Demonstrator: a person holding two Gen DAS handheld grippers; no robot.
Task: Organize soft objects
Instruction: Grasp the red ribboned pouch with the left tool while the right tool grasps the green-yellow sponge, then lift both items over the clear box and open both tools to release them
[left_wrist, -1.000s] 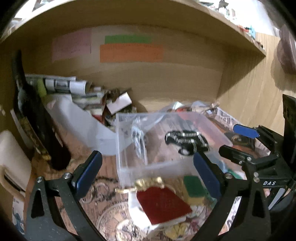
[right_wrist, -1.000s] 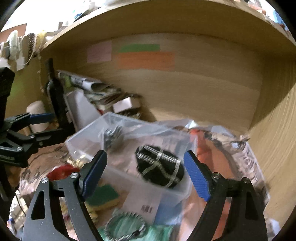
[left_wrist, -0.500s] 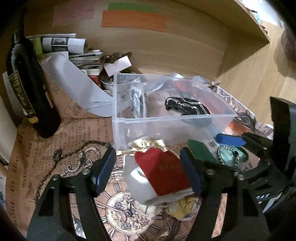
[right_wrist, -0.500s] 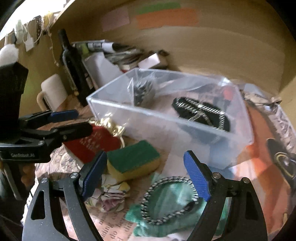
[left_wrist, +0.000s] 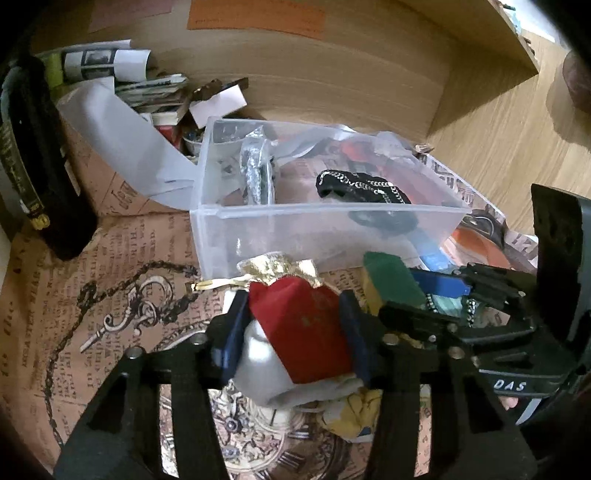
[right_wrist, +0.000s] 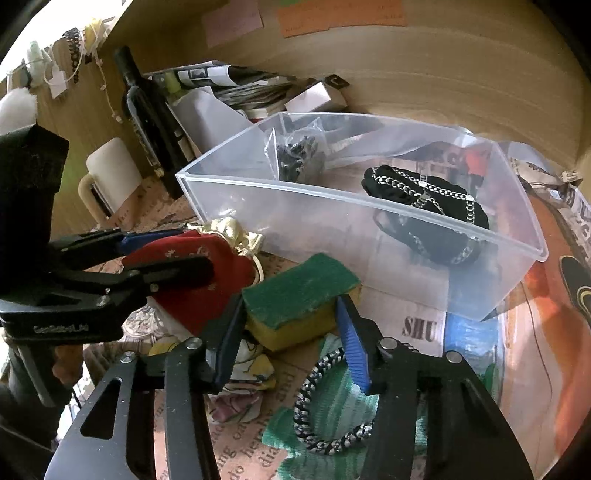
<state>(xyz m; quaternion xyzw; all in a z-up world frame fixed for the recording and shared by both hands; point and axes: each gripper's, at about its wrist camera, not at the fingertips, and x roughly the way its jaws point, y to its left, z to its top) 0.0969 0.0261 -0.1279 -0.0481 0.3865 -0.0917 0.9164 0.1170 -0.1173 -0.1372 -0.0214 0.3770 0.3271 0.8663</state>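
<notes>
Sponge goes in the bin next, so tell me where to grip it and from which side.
Grip the sponge across its yellow foam flanks, coming from the near side, opposite the clear bin. It lies flat, green scrub face up, so the soft sides give to the pads. The right gripper already brackets it that way, its fingers at the sides.

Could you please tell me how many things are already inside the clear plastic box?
2: a small plastic bag of dark bits in the box's far left corner, and a black pouch with silver chains towards its right side. Smaller items may be hidden.
</notes>
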